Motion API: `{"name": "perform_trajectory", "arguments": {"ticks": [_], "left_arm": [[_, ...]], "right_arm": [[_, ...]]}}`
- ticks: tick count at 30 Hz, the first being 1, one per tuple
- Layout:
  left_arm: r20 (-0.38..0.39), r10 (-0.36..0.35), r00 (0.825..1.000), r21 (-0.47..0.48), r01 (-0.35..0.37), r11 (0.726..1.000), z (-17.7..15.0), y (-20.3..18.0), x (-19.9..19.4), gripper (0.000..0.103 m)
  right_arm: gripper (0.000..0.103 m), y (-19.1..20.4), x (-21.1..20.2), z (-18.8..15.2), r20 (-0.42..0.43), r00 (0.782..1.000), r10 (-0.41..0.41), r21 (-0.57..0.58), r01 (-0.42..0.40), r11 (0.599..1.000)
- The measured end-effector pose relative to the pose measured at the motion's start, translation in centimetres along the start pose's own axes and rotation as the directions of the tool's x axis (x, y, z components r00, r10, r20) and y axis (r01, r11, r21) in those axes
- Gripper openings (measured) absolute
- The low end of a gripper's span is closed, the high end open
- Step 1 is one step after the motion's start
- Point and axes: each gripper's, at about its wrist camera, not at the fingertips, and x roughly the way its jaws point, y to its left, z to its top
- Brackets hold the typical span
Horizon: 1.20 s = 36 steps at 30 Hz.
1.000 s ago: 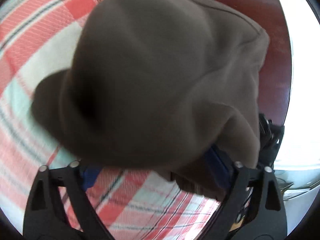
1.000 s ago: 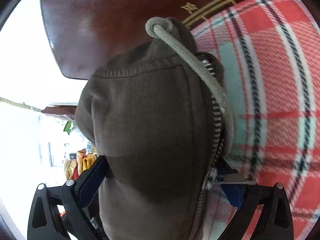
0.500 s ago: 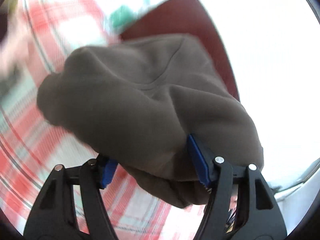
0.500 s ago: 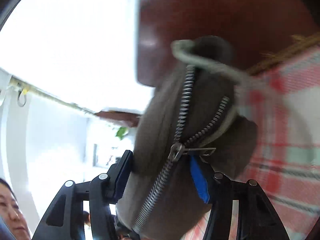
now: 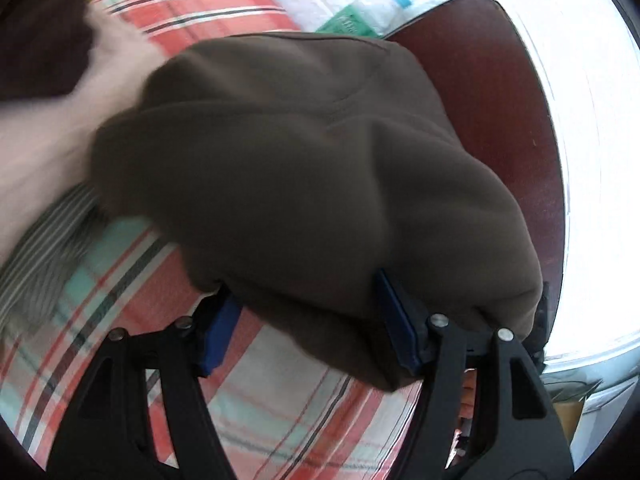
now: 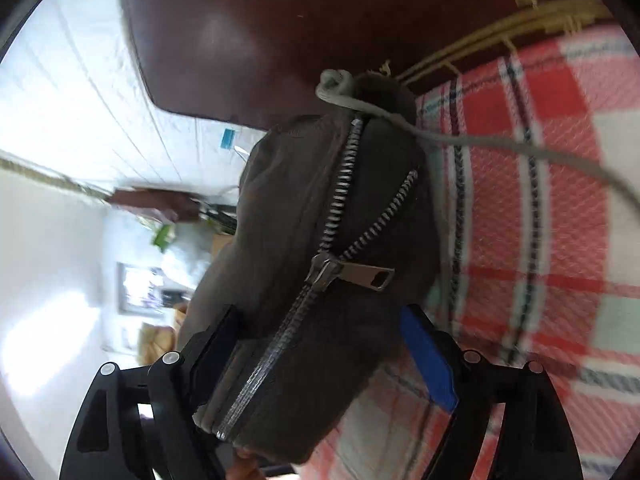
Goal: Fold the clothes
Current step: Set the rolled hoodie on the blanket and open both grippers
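A brown zip hoodie (image 5: 304,168) is bunched between the blue pads of my left gripper (image 5: 308,320), which is shut on it and holds it above the plaid bed sheet (image 5: 280,420). My right gripper (image 6: 320,352) is shut on another part of the same hoodie (image 6: 288,240), where the silver zipper (image 6: 344,272) and a grey drawstring (image 6: 500,146) show. The cloth hides both grippers' fingertips.
A dark red wooden headboard (image 5: 500,112) stands behind the bed, also in the right wrist view (image 6: 280,20). A striped garment (image 5: 44,248), a pale garment (image 5: 52,132) and a dark brown one (image 5: 36,40) lie on the sheet at the left.
Both grippers have swung round with the hoodie still held. The left view now takes in the pile of garments on the left. The drawstring has swung out to the right.
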Motion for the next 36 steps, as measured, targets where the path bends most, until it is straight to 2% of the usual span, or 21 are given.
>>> {"name": "perform_trajectory", "arguments": {"ticks": [3, 5, 8, 10, 12, 13, 15, 17, 21, 23, 26, 31, 33, 36], "left_arm": [[0.012, 0.076, 0.997, 0.077, -0.077, 0.994, -2.2, -1.4, -1.3, 0.072], [0.035, 0.144, 0.989, 0.167, -0.148, 0.975, -3.6, -2.3, -3.0, 0.078], [0.077, 0.223, 0.972, 0.299, -0.236, 0.924, -5.7, -4.6, -4.7, 0.081], [0.086, 0.258, 0.962, 0.363, -0.271, 0.891, -6.5, -6.2, -5.2, 0.082], [0.102, 0.250, 0.963, 0.394, -0.270, 0.878, -6.6, -7.9, -5.3, 0.082], [0.110, 0.245, 0.963, 0.404, -0.269, 0.874, -6.8, -8.7, -5.5, 0.087], [0.132, 0.247, 0.960, 0.411, -0.279, 0.868, -7.3, -9.6, -6.2, 0.099], [0.155, 0.258, 0.954, 0.413, -0.300, 0.860, -7.9, -10.1, -6.6, 0.099], [0.142, 0.282, 0.949, 0.407, -0.316, 0.857, -8.6, -10.6, -6.5, 0.099], [0.146, 0.292, 0.945, 0.393, -0.326, 0.860, -9.3, -10.5, -6.8, 0.099], [0.185, 0.290, 0.939, 0.389, -0.341, 0.856, -10.6, -11.2, -8.1, 0.099], [0.270, 0.294, 0.917, 0.400, -0.384, 0.832, -12.1, -13.5, -10.0, 0.099], [0.265, 0.296, 0.918, 0.393, -0.383, 0.836, -12.2, -13.7, -10.4, 0.099], [0.239, 0.330, 0.913, 0.349, -0.398, 0.848, -12.0, -13.5, -10.3, 0.100]], "right_arm": [[0.084, 3.0, -2.1, -2.0, 0.008, 0.993, -0.121, -0.161, 0.121, 0.980], [0.085, 5.4, -3.3, -4.0, 0.021, 0.979, -0.201, -0.293, 0.198, 0.935], [0.089, 9.4, -5.4, -7.2, 0.063, 0.950, -0.305, -0.494, 0.296, 0.818], [0.092, 10.5, -6.0, -10.0, 0.082, 0.934, -0.348, -0.566, 0.331, 0.755], [0.098, 12.5, -6.6, -13.9, 0.117, 0.918, -0.378, -0.622, 0.365, 0.693], [0.103, 13.1, -6.5, -14.8, 0.140, 0.915, -0.378, -0.641, 0.375, 0.670], [0.103, 14.2, -6.2, -16.5, 0.187, 0.908, -0.374, -0.676, 0.395, 0.622], [0.103, 14.8, -5.8, -16.4, 0.202, 0.914, -0.351, -0.681, 0.388, 0.621], [0.103, 15.4, -7.0, -16.5, 0.212, 0.910, -0.355, -0.681, 0.398, 0.615], [0.103, 16.0, -7.8, -16.7, 0.196, 0.920, -0.338, -0.676, 0.377, 0.633], [0.103, 16.4, -8.8, -17.2, 0.197, 0.923, -0.330, -0.673, 0.372, 0.639], [0.103, 17.1, -9.8, -18.3, 0.215, 0.924, -0.316, -0.689, 0.373, 0.622], [0.103, 17.1, -10.5, -18.3, 0.216, 0.929, -0.299, -0.676, 0.364, 0.641], [0.103, 17.1, -11.1, -18.4, 0.221, 0.927, -0.304, -0.664, 0.372, 0.649]]}}
